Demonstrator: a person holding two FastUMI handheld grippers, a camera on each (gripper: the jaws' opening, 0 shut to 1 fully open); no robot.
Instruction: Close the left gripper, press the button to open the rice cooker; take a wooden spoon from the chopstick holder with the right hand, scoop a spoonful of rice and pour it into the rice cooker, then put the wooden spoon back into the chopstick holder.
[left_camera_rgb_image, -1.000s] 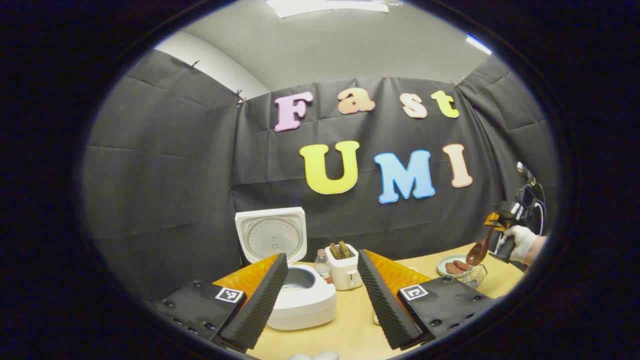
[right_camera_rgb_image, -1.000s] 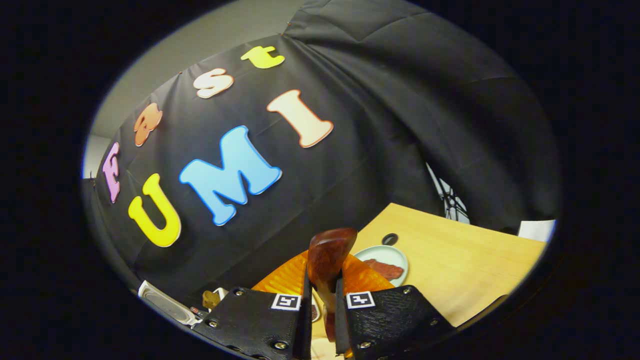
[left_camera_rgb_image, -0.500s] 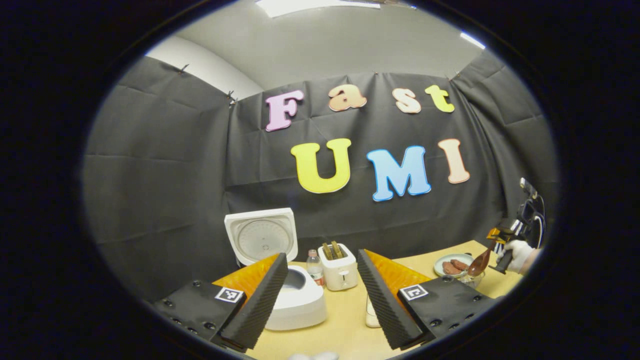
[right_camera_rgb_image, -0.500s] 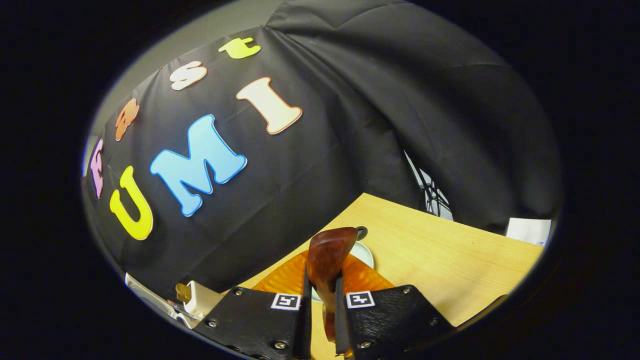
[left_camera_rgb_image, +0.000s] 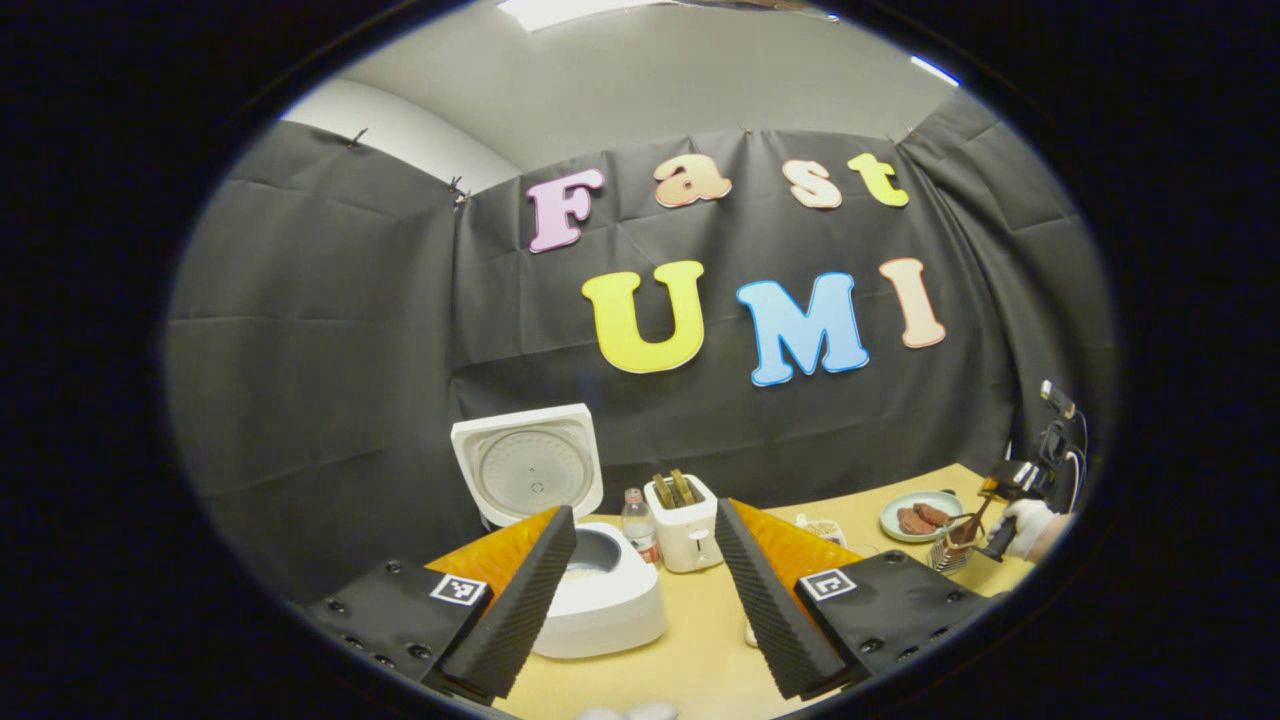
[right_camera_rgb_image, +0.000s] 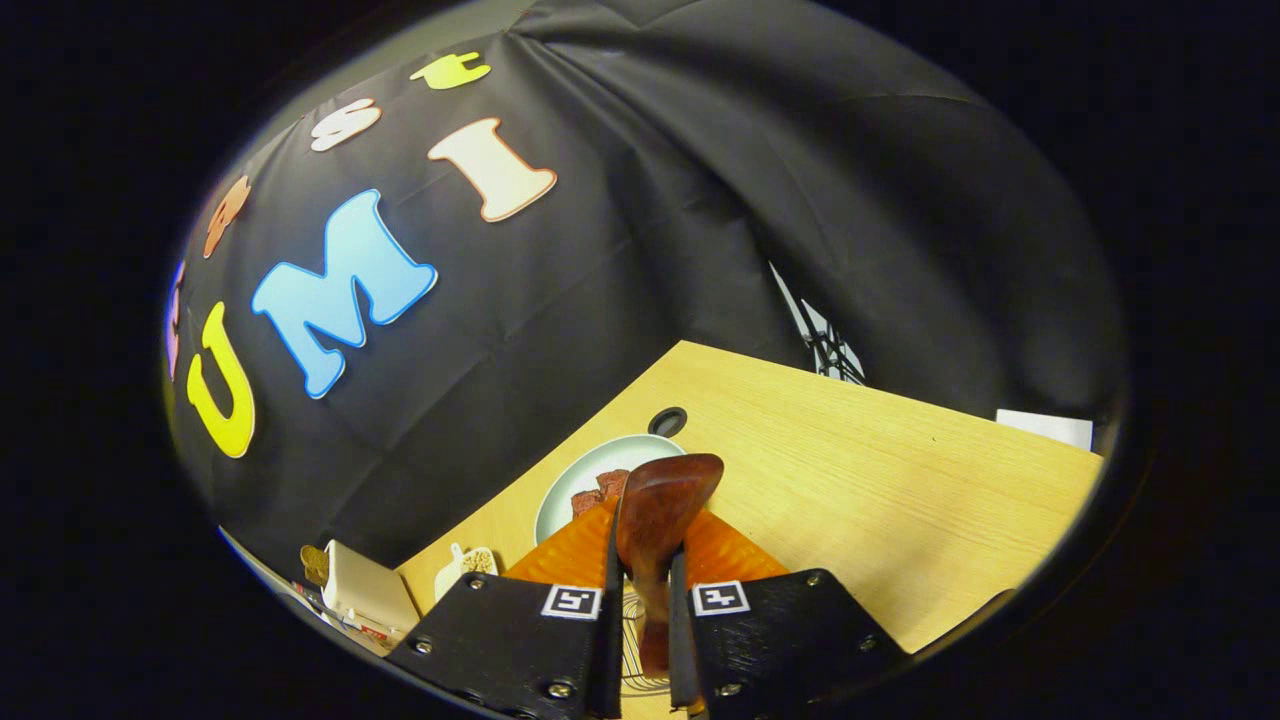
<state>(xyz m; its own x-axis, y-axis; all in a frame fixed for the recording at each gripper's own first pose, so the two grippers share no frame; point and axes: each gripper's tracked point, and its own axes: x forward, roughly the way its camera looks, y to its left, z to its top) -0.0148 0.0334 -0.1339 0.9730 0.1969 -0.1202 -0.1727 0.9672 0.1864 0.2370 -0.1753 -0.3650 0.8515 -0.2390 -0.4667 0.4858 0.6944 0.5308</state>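
The white rice cooker (left_camera_rgb_image: 600, 600) stands with its lid (left_camera_rgb_image: 527, 465) raised, behind my left gripper (left_camera_rgb_image: 645, 590), which is open and holds nothing. Far right in the left gripper view, a gloved hand (left_camera_rgb_image: 1030, 522) holds my right gripper (left_camera_rgb_image: 985, 500) over the wire chopstick holder (left_camera_rgb_image: 945, 553), and the wooden spoon (left_camera_rgb_image: 968, 525) reaches down into it. In the right gripper view my right gripper (right_camera_rgb_image: 642, 545) is shut on the wooden spoon (right_camera_rgb_image: 660, 500). Wires of the holder (right_camera_rgb_image: 628, 640) show just below the fingers. A small dish of rice (right_camera_rgb_image: 465, 562) lies to the left.
A white toaster (left_camera_rgb_image: 685, 520) and a small bottle (left_camera_rgb_image: 637, 515) stand right of the cooker. A plate with meat pieces (left_camera_rgb_image: 920, 515) sits behind the holder, its rim (right_camera_rgb_image: 570, 490) near a cable hole (right_camera_rgb_image: 667, 421) in the wooden table (right_camera_rgb_image: 880, 500).
My right gripper has come down with the spoon, from above the plate to the wire holder. The left gripper has drifted slightly and stays open.
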